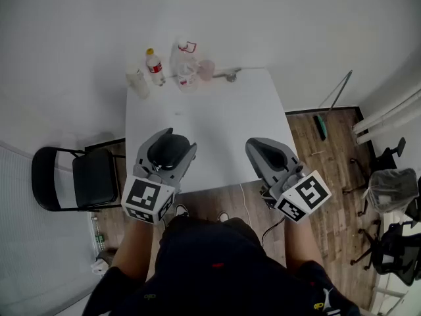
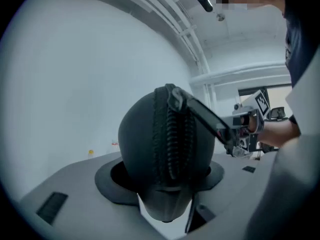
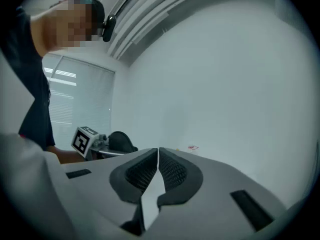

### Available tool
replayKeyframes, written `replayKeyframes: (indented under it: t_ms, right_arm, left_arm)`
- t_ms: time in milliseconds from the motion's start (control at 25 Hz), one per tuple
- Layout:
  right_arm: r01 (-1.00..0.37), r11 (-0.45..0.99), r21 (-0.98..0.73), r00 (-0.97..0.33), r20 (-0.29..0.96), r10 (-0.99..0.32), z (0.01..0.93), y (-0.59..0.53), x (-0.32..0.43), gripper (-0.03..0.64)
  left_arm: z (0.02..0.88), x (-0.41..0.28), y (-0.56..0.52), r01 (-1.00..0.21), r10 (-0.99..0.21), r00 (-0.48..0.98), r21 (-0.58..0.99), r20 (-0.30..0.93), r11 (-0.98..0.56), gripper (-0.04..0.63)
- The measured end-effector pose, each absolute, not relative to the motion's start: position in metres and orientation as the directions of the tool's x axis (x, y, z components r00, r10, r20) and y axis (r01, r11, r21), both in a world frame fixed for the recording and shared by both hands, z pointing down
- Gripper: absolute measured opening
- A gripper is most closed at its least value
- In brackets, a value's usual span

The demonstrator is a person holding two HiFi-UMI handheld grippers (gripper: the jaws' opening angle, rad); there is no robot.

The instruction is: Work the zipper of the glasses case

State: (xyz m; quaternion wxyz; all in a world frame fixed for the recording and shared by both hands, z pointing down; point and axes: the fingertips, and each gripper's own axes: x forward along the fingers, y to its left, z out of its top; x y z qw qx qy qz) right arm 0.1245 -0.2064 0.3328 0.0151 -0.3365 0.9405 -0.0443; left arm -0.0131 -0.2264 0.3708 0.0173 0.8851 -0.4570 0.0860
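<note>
Head view: the left gripper (image 1: 170, 143) gripped the black glasses case (image 1: 168, 153) over the near left part of the white table (image 1: 217, 110), its jaws set wide around the case's sides. Foreshortening hid the case's long axis. The right gripper (image 1: 266, 151), over the table's near right edge, was closed and empty. Bottles (image 1: 154, 66) stood at the table's far edge.

Left gripper view: the case stood on end between the jaws, long axis up-and-down in the picture. The zipper (image 2: 172, 139) ran down the edge facing the camera, and the pull tab (image 2: 200, 115) stuck out from the top toward the right.

Right gripper view: the jaws met with nothing between them, the table beyond them
</note>
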Motion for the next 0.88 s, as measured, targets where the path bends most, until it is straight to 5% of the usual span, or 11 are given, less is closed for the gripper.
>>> replayKeyframes:
  t_ms: [400,880]
  right_arm:
    - [-0.847,0.53,-0.038,-0.527,-0.068,-0.847,0.317,-0.234,0.219,0.023]
    - [-0.9,0.435,0.019,-0.434,-0.096,-0.896,0.295,-0.221,0.196,0.021]
  left_arm:
    - [0.315,-0.056,-0.197,-0.935,-0.935,0.353,-0.007,0.032,-0.353,0.27]
    - [0.294,-0.109,-0.18,-0.933,-0.933,0.36,-0.014,-0.025,-0.36,0.27]
